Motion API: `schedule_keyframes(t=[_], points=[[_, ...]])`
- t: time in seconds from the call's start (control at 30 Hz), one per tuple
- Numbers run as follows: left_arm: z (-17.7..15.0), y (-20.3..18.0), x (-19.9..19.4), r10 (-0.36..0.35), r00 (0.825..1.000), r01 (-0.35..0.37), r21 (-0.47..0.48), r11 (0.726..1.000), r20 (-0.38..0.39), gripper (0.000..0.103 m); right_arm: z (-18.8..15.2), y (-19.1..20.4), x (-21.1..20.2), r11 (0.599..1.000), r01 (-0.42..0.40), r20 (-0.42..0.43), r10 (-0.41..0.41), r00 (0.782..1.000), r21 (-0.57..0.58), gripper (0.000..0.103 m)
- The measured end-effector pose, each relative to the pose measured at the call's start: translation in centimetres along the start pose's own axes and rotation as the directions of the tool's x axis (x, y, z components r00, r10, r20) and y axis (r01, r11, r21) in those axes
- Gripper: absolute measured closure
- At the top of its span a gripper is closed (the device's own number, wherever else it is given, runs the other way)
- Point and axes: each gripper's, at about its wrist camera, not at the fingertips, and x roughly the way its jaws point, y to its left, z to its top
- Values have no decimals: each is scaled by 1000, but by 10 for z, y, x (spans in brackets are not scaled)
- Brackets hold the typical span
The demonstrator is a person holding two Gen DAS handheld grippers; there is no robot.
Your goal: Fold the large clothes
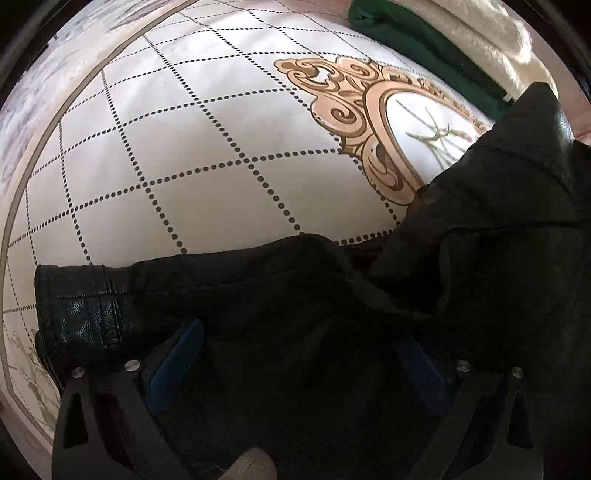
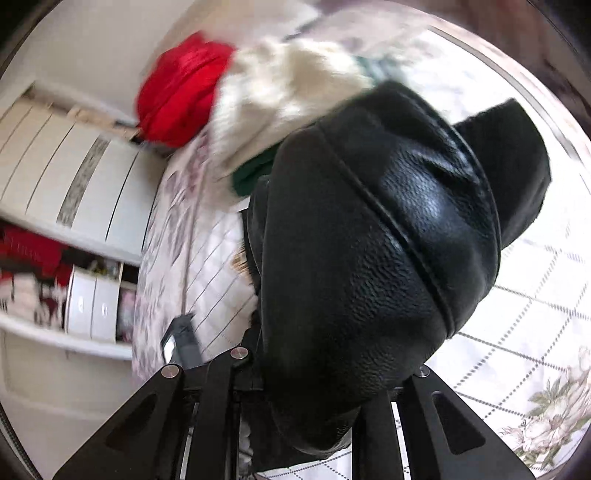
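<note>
**A:** What do the two wrist cameras show?

**B:** I am looking down the left gripper [image 1: 295, 354] at a bed; the bedspread [image 1: 184, 147] is white with a dotted diamond grid and a gold ornate medallion [image 1: 369, 122]; a black leather jacket [image 1: 480, 240] lies across the lower and right part of the view, one sleeve cuff [image 1: 77, 314] stretched out flat to the left; a dark green garment [image 1: 417, 40] and a cream fluffy one [image 1: 491, 33] lie at the far edge of the bed.

**A:** And the left tongs?

**B:** Its blue pads [image 1: 173, 365] stand wide apart with dark jacket material lying between them; I cannot tell whether they press on it.

**A:** The right side?

**B:** The right gripper [image 2: 306, 413] has its jaws drawn close together, clamped on a fold of the jacket; the leather bulges up in front of the lens, seam showing, lifted clear of the bedspread; behind it I see a red garment [image 2: 181, 88] beside the cream one, blurred; a white shelf unit [image 2: 74, 184] stands left of the bed.
</note>
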Motion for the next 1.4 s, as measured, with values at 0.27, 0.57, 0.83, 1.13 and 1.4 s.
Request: schedule_keyframes(t=[0.27, 0.57, 0.83, 1.13, 1.4], points=[[-12, 118, -116, -33, 984, 79, -266, 961, 175, 0, -39, 103, 13, 947, -7, -55, -12, 998, -322, 85], [-113, 273, -216, 218, 939, -45, -531, 846, 268, 0, -167, 215, 79, 695, -107, -223, -79, 971, -711, 84], [-158, 312, -231, 229, 943, -36, -611, 791, 241, 0, -254, 210, 160, 686, -325, -626, -243, 741, -651, 62], [-132, 271, -236, 114, 947, 77, -560, 825, 299, 0, -183, 181, 93, 816, -469, -812, -2, 583, -339, 13], [-168, 241, -103, 211, 977, -192, -476, 858, -15, 0, -91, 155, 159, 863, -166, -608, -188, 772, -477, 13]])
